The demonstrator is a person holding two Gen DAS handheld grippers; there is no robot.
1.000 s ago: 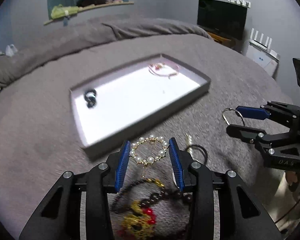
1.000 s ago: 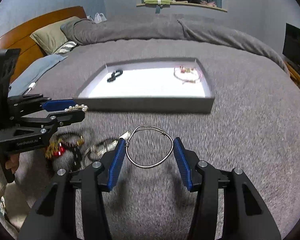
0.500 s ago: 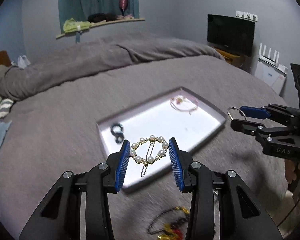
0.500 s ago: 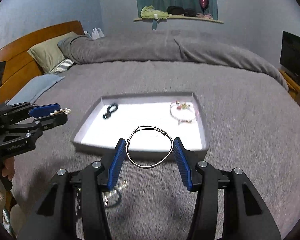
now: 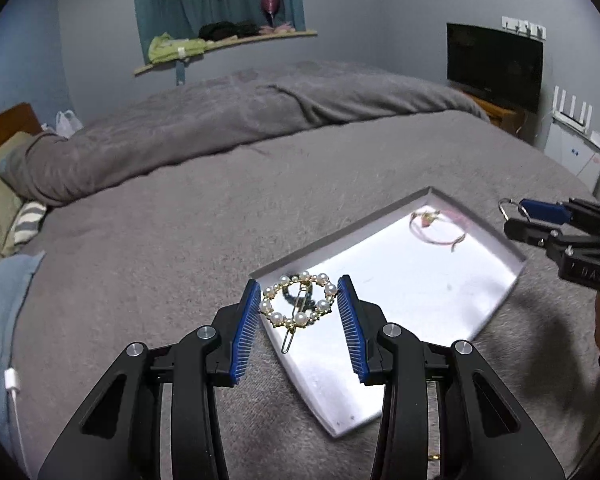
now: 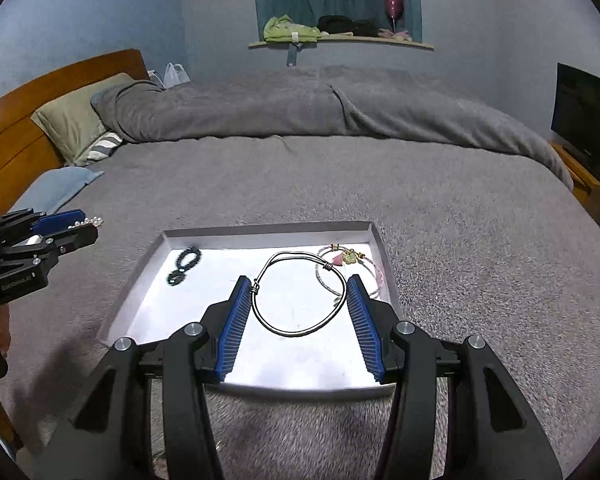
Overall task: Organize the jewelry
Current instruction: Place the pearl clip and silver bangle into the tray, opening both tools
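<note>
My left gripper (image 5: pixel 298 306) is shut on a round pearl hair clip (image 5: pixel 324 304) and holds it above the near-left corner of the white tray (image 5: pixel 500 240). My right gripper (image 6: pixel 300 300) is shut on a thin wire bangle (image 6: pixel 336 312) and holds it over the tray (image 6: pixel 268 230). Inside the tray lie a black beaded piece (image 6: pixel 184 266) at the left and a pink charm bracelet (image 6: pixel 350 260) at the right. Each gripper shows in the other's view: the right one (image 5: pixel 516 216), the left one (image 6: pixel 88 228).
The tray lies on a grey bed blanket (image 6: pixel 460 240). Pillows (image 6: pixel 72 120) and a wooden headboard (image 6: pixel 40 88) are at the left. A dark screen (image 5: pixel 496 64) stands on a stand at the right. A window ledge (image 6: pixel 340 38) holds clothes.
Both grippers rose from the blanket with their pieces and moved forward over the tray. The loose jewelry left on the blanket has dropped out of view.
</note>
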